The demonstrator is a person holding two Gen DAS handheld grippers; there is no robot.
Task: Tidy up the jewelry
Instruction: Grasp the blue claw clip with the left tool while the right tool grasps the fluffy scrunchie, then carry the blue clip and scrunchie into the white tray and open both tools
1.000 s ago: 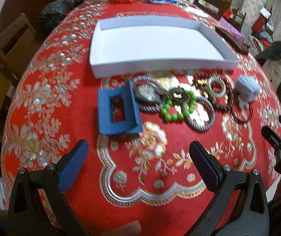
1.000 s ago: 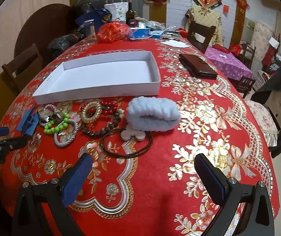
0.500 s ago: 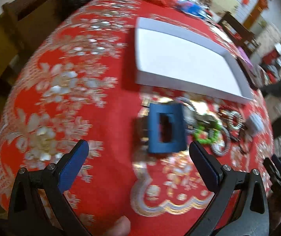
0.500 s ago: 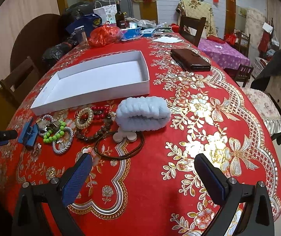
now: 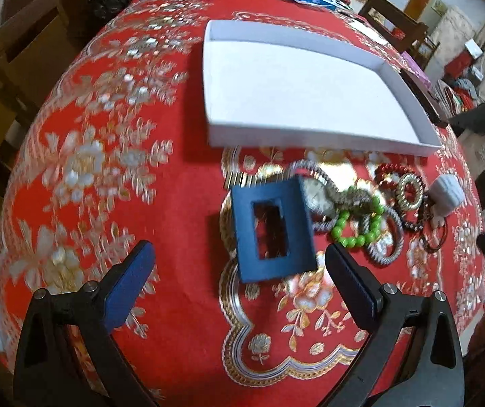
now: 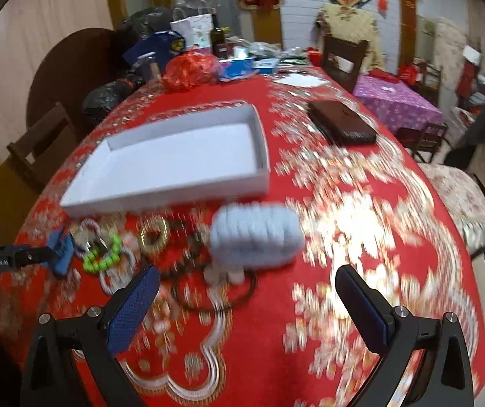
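A blue rectangular hair claw (image 5: 273, 230) lies on the red tablecloth just beyond my open left gripper (image 5: 239, 286), slightly right of centre between its fingers. Beside it lie a green bead bracelet (image 5: 357, 225), silver rope bangles (image 5: 386, 240), a gold ring piece (image 5: 410, 191) and a pale blue scrunchie (image 5: 447, 195). An empty white tray (image 5: 296, 91) sits behind them. My right gripper (image 6: 245, 305) is open above the cloth, with the scrunchie (image 6: 256, 234) and a thin dark hoop (image 6: 213, 296) just ahead of it. The hair claw (image 6: 61, 251) touches the left gripper's tip in the right wrist view.
A brown wallet (image 6: 342, 125) lies right of the tray (image 6: 174, 156). Red bags, a bottle and clutter (image 6: 191, 68) crowd the table's far end. Wooden chairs (image 5: 22, 57) stand at the left, and another (image 6: 344, 57) at the far end. The table edge drops off at the right.
My left gripper has moved closer to the blue hair claw, which now sits between and just ahead of its fingers. My right gripper has moved forward toward the scrunchie; its view is motion-blurred.
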